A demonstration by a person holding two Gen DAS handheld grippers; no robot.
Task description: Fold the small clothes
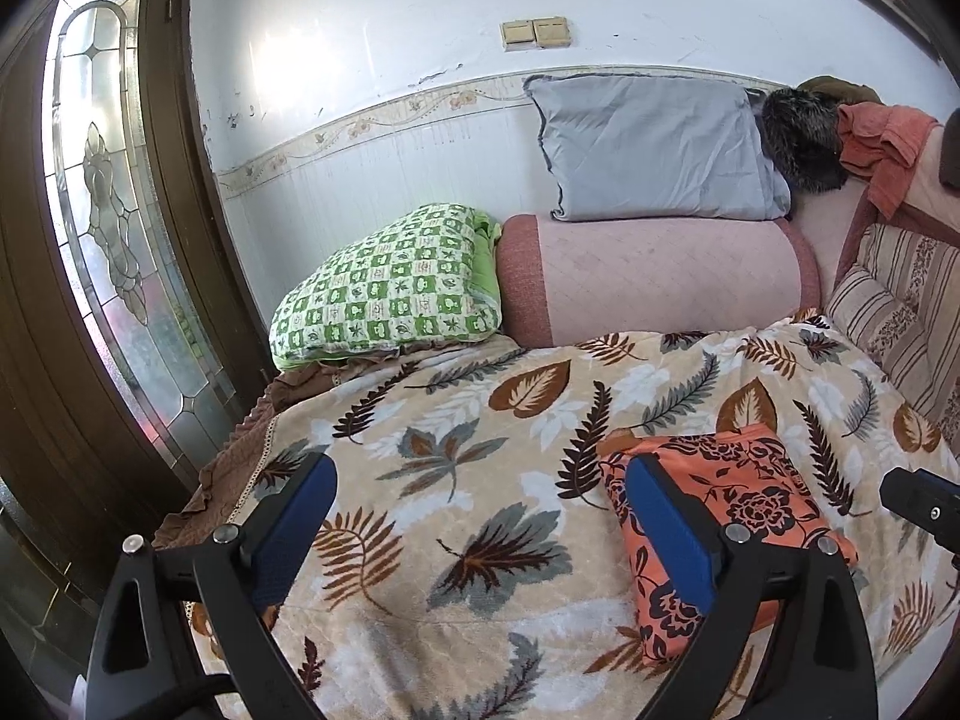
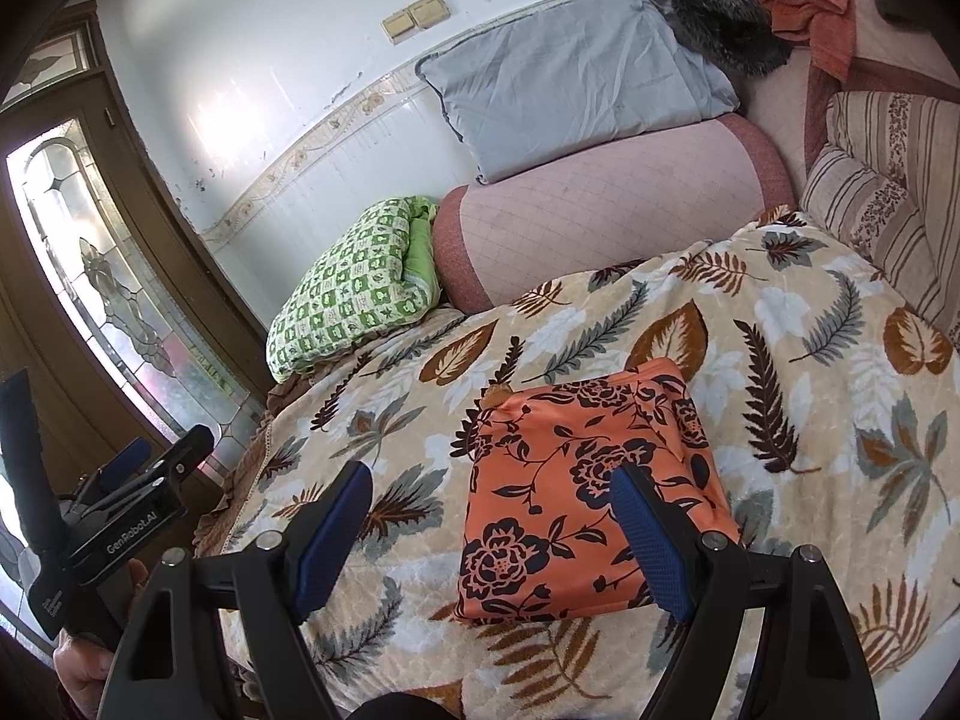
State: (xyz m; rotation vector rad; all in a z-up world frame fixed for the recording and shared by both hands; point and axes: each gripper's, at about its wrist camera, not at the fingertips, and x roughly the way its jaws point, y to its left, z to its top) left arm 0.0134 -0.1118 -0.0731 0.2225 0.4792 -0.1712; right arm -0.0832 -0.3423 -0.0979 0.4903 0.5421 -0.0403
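Because both of our tools hang with their jaws apart and nothing between them, the risk we see lies in any further touch: the orange floral garment (image 2: 591,495) already looks folded into a neat square on the leaf-print blanket (image 2: 798,324) of the bed, and a finger dragged across it could, we judge, peel the top layer open or slide the bundle on the plush pile. Our right tool (image 2: 492,534) hovers over the near edge of the garment, its right finger in front of the cloth and its left finger out over bare blanket. From our left tool (image 1: 480,531) the garment (image 1: 729,507) sits off to the right, behind its right finger, while its left finger stands near the blanket's edge.
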